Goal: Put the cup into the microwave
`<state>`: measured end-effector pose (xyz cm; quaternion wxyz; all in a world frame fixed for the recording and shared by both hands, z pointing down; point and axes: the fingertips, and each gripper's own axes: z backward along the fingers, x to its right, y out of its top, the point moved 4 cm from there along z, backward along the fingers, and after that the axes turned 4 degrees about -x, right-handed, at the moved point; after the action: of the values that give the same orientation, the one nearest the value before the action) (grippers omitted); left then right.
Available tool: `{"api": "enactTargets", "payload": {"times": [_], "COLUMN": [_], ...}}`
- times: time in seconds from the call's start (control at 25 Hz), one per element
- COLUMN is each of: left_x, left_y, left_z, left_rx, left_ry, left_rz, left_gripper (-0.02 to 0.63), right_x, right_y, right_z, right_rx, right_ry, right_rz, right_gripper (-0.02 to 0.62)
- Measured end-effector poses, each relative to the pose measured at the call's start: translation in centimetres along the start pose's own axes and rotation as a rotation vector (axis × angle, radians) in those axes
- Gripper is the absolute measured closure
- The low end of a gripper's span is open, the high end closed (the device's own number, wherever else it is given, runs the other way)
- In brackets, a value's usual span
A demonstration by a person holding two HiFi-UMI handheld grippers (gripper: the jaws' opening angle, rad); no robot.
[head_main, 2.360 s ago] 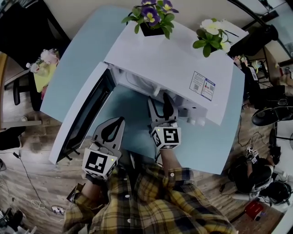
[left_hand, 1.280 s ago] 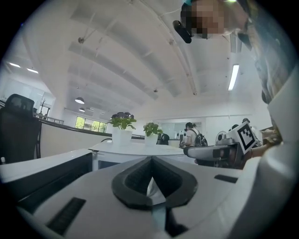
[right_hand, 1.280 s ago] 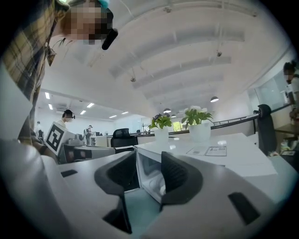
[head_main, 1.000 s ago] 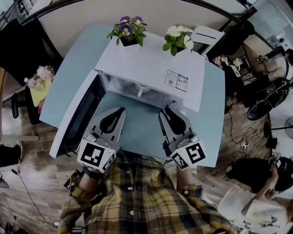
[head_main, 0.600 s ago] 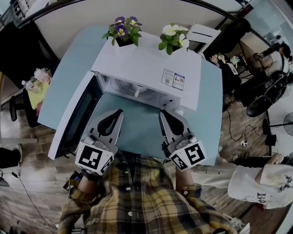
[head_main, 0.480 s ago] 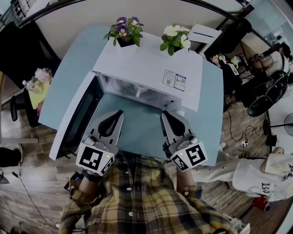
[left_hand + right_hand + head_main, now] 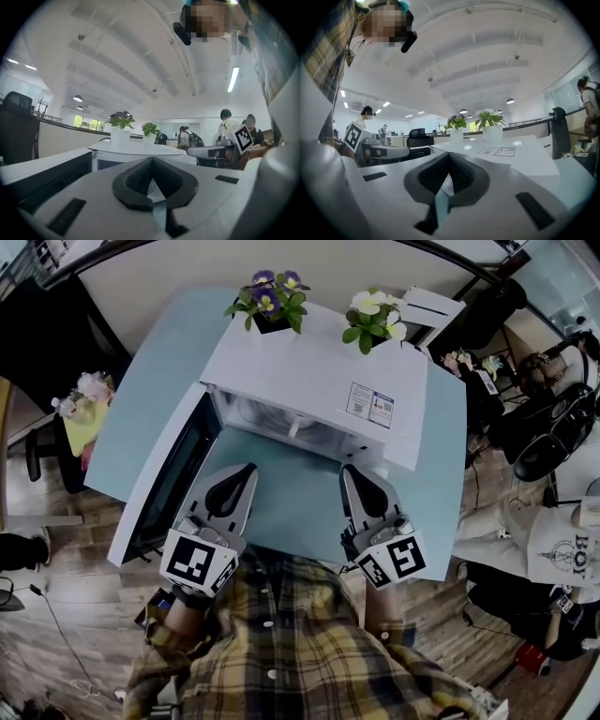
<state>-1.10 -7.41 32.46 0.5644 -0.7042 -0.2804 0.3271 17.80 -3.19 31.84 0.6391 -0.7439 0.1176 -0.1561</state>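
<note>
The white microwave (image 7: 319,371) stands on the blue table (image 7: 441,474) with its door (image 7: 164,479) swung wide open to the left. Just inside its cavity a small white object (image 7: 297,427) shows, apparently the cup; its shape is unclear. My left gripper (image 7: 246,472) and right gripper (image 7: 354,472) hover side by side over the table in front of the opening, both shut and empty. The left gripper view shows closed jaws (image 7: 151,161) facing the microwave (image 7: 136,149). The right gripper view also shows closed jaws (image 7: 449,157).
Two flower pots, one purple (image 7: 275,296) and one white (image 7: 375,320), sit on the microwave's top, near a printed label (image 7: 371,406). A person (image 7: 562,549) sits at the right beyond the table edge. A chair (image 7: 47,437) stands at the left.
The right gripper has drawn back out of the microwave's mouth to the table in front of it. Over the last second both grippers have kept their places.
</note>
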Motion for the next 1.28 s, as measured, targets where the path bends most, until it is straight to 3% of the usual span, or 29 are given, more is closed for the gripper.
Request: {"api": "enactTargets", "payload": {"times": [1.28], "left_x": [-1.7], "left_y": [-0.4], "left_z": [-1.1], "left_rx": [-0.018], "left_ry": [0.009], "left_rz": [0.013], "left_gripper": [0.614], "right_x": [0.7], "right_y": [-0.7], "right_z": [-1.8], "right_rx": [-0.044], "right_ry": [-0.006], "right_rz": [-0.024], "right_gripper": [0.594]}}
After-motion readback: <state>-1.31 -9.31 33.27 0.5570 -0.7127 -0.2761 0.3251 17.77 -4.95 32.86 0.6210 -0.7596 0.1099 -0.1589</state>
